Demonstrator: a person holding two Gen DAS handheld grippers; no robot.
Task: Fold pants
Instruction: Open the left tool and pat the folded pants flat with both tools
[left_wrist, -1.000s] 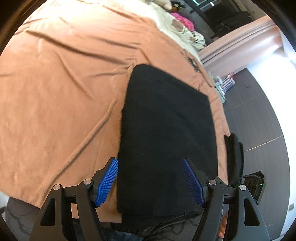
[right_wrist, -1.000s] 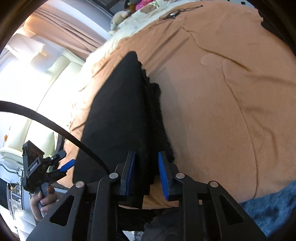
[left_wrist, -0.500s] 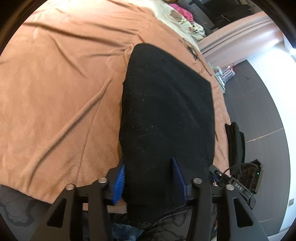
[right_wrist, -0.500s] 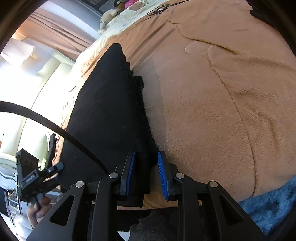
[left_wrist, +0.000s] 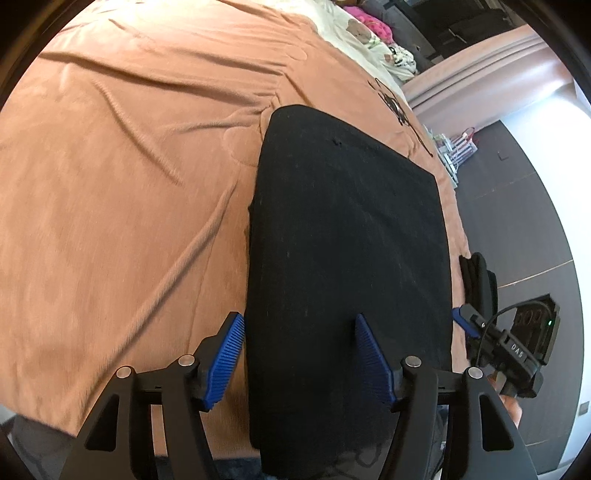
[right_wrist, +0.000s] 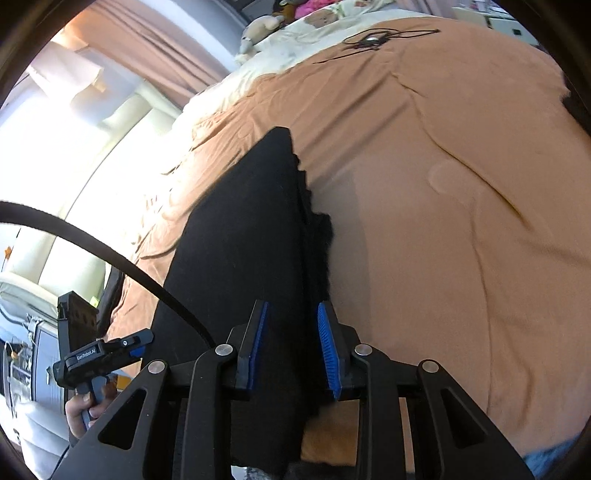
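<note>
Folded black pants (left_wrist: 347, 258) lie flat on the bed's orange blanket (left_wrist: 122, 192) near its edge; left hand-held gripper (left_wrist: 299, 360) stands wide, jaws just reopened (nothing pinched), right hand-held gripper (right_wrist: 291, 347) narrow, clamping the pants' side edge.

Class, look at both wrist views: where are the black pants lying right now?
The black pants lie folded on the orange blanket near the bed's front edge, between both grippers' fingers in each wrist view.

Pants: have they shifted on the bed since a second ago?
No. In the left wrist view, the far left corner of the pants still meets the same blanket crease.
</note>
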